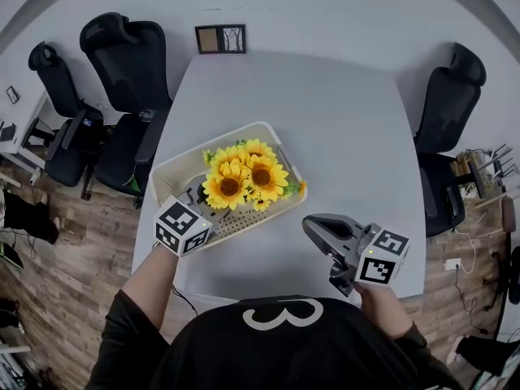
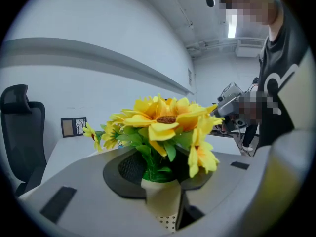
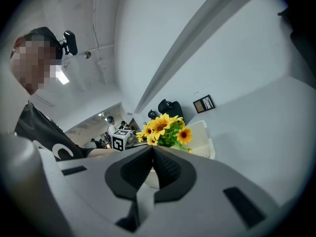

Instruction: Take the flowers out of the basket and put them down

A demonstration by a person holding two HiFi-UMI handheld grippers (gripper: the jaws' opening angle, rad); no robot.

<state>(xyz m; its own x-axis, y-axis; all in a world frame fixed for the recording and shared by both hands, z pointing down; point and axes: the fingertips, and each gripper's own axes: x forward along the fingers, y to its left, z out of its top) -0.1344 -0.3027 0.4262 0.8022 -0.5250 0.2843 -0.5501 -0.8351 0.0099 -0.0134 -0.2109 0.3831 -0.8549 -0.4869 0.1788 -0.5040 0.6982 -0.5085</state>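
Left gripper [image 2: 160, 171] clamps flowers [image 1: 244, 177] by stems, apparently; basket [image 1: 165, 177] wall crowds jaws. Right gripper [image 3: 152, 154] closed, empty. Chairs [image 1: 130, 63] flank table [image 1: 325, 136].

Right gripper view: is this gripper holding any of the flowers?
No, the right gripper has its jaws together on nothing, and the flowers stand farther off in the basket.
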